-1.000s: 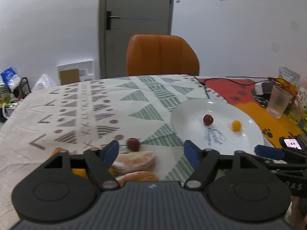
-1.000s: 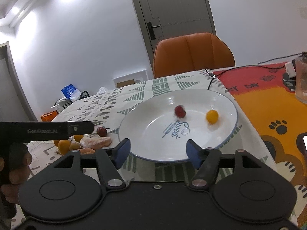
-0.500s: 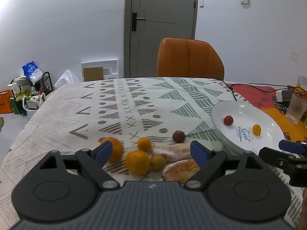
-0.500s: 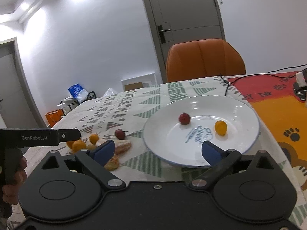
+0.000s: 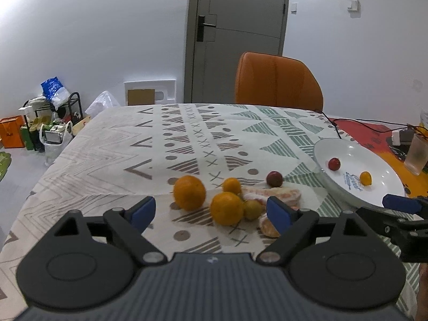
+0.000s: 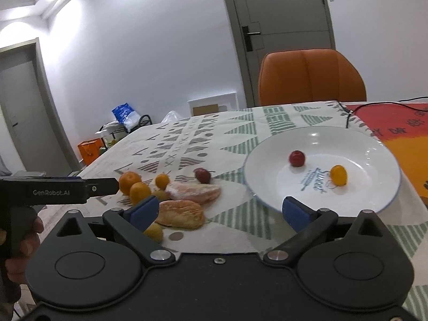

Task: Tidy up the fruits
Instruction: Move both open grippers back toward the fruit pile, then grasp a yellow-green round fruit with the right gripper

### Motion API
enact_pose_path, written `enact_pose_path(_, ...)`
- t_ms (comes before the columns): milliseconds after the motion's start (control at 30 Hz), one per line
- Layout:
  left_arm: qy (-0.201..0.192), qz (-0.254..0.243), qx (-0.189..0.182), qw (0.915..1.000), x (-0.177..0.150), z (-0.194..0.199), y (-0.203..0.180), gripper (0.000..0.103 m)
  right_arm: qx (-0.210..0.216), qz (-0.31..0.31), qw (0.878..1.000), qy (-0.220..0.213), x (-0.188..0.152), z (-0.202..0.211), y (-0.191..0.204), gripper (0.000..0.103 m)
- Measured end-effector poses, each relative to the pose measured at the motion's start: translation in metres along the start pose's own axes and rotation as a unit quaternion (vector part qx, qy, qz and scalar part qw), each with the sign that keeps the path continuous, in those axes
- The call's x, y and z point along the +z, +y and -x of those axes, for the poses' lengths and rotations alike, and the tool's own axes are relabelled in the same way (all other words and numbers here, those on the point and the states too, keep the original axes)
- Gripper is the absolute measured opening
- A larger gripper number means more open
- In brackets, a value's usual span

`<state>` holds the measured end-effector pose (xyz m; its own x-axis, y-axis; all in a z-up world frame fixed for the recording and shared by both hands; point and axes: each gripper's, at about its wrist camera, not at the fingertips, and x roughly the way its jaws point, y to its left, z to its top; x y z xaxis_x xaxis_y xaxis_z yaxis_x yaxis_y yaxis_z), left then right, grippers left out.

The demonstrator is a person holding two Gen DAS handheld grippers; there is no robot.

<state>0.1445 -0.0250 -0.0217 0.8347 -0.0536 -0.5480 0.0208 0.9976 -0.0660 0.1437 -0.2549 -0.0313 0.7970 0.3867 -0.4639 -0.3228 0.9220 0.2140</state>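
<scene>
An orange chair (image 5: pixel 278 80) stands behind the desk (image 5: pixel 107 155), before a grey door (image 5: pixel 238 34). A plastic cup (image 5: pixel 417 155) sits at the right edge; bags (image 5: pixel 50 91) clutter the floor left.

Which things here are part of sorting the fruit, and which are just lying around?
Part of the job:
white plate
red fruit on it
yellow fruit on it
oranges
peeled segments
dark red fruit

Lying about:
orange chair
plastic cup
black cable
</scene>
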Motion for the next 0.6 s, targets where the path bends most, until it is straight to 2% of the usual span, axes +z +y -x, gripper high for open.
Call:
enact_pose_path(333,0.007,0.019,0.002,0.9998,-0.006,0.003,0.027,0.089,0.027,0.018,0.999,0.024,-0.005,-0.014,0.027,0.096)
enact_pose_path(600,0.012,0.039,0.011,0.9991,-0.014,0.004,0.051,0.089,0.052,0.033,0.997,0.05,-0.008,-0.031,0.049,0.084)
